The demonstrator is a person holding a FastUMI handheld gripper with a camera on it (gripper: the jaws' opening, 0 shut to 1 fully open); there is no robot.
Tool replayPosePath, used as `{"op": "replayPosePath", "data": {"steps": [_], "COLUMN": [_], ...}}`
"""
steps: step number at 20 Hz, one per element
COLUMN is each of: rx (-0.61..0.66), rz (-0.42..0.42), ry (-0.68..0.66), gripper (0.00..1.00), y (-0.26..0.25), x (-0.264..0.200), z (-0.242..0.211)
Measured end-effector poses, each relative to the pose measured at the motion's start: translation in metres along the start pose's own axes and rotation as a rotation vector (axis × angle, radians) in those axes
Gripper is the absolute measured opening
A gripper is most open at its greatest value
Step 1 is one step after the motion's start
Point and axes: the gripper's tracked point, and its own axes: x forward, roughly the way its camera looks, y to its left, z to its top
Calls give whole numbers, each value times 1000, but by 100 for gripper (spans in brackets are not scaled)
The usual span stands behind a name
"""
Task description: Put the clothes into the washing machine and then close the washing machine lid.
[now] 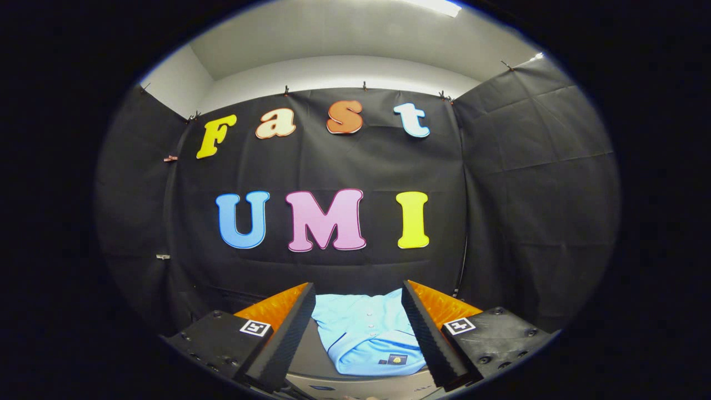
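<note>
A light blue folded shirt (369,330) with small buttons and a dark label near its collar lies on a grey flat surface (311,361) below me. My gripper (358,294) hangs above it, open, with a wide gap between its two fingers (289,333). The shirt shows through that gap, beneath and just ahead of the fingertips, and nothing is held between them. Whether the grey surface is the washing machine's top I cannot tell.
Black cloth walls (533,183) close the booth at the back and on both sides, with a white wall and ceiling above. A thin cable (461,266) runs down the right corner of the back wall.
</note>
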Motion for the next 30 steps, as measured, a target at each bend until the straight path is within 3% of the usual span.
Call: {"op": "replayPosePath", "data": {"steps": [10,16,27,30], "rx": [15,11,-14,20], "rz": [-1,-24,-63,-85], "ry": [224,446,690,688], "gripper": [97,97,97,97], "y": [-3,-19,-31,-34], "x": [108,149,171,173], "z": [-53,-120,-196,-196]}}
